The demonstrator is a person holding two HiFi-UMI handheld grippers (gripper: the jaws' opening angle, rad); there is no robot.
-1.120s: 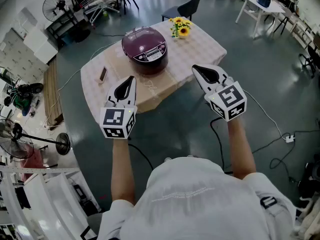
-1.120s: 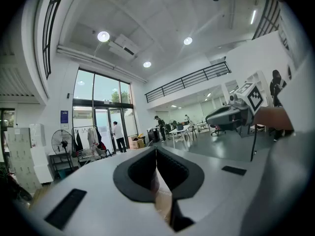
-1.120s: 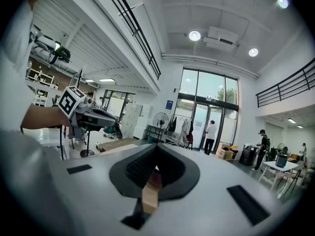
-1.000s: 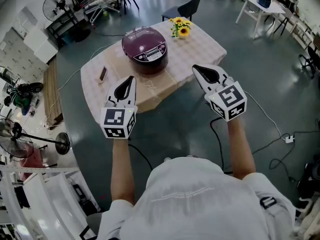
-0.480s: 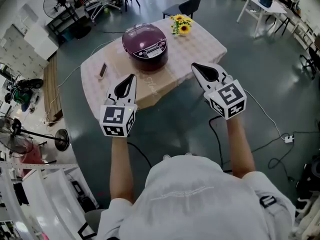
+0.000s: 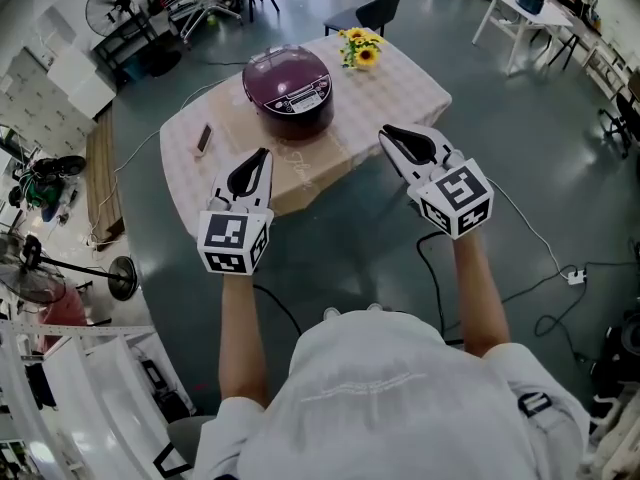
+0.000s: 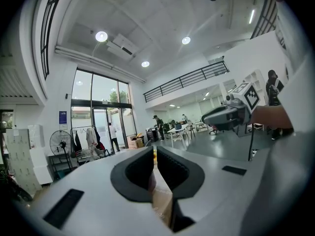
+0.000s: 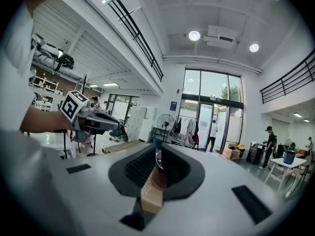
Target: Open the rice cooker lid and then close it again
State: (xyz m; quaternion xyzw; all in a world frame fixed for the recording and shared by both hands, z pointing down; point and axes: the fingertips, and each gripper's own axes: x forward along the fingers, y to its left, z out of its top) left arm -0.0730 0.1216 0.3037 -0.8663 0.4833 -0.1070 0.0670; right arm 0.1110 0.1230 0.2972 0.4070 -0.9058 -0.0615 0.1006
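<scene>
My left gripper [image 6: 262,155] and right gripper [image 6: 386,131] are both closed, holding nothing. The rice cooker [image 6: 288,86] sits shut on the table [image 6: 405,93].

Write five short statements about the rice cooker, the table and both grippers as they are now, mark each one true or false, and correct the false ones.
1. The rice cooker has its lid down. True.
2. The left gripper is clamped on the cooker's lid. False: its jaws are together on nothing, and it is well short of the cooker.
3. The sunflowers stand on the table, to the right of the cooker in the head view. True.
4. The right gripper is wide open. False: its jaws are shut and empty.
5. The phone lies on top of the cooker. False: it lies on the tablecloth to the cooker's left, apart from it.
</scene>
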